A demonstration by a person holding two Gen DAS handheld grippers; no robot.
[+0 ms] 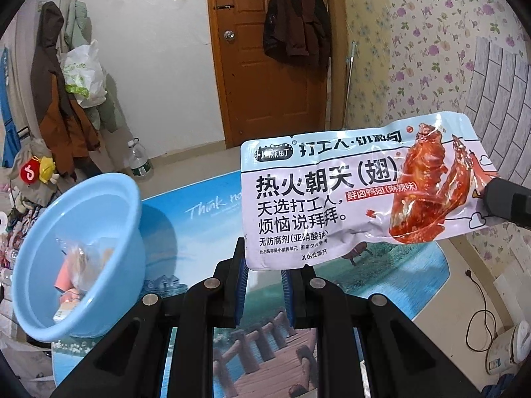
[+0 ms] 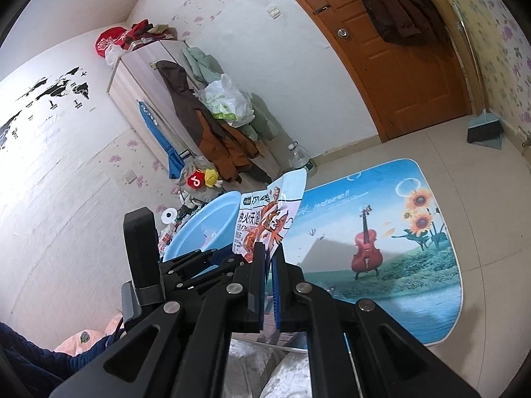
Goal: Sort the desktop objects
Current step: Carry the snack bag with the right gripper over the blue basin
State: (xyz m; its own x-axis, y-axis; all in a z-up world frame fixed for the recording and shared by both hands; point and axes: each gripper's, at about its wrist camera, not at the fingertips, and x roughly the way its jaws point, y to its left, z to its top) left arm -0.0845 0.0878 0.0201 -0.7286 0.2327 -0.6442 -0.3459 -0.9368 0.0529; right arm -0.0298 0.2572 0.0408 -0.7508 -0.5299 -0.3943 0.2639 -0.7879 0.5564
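Note:
A pale blue and white snack packet (image 1: 315,199) printed with red duck wings hangs in the air over the table. My right gripper (image 2: 268,248) is shut on one end of it, and one of its black fingers (image 1: 504,202) shows at the packet's right edge. My left gripper (image 1: 268,258) sits just below the packet's lower edge with its blue pads close together. I cannot see the packet pinched between them. A light blue basin (image 1: 99,205) stands to the left with several small packets (image 1: 79,265) inside. The basin (image 2: 205,222) lies just behind the held packet (image 2: 265,219).
The table top (image 1: 186,212) carries a printed lake and violin picture (image 2: 365,252). A water bottle (image 1: 139,159) stands on the floor by hanging coats (image 1: 59,99). A broom (image 2: 484,129) leans near the wooden door (image 1: 265,66). A cable and a white appliance (image 1: 511,348) lie at the right.

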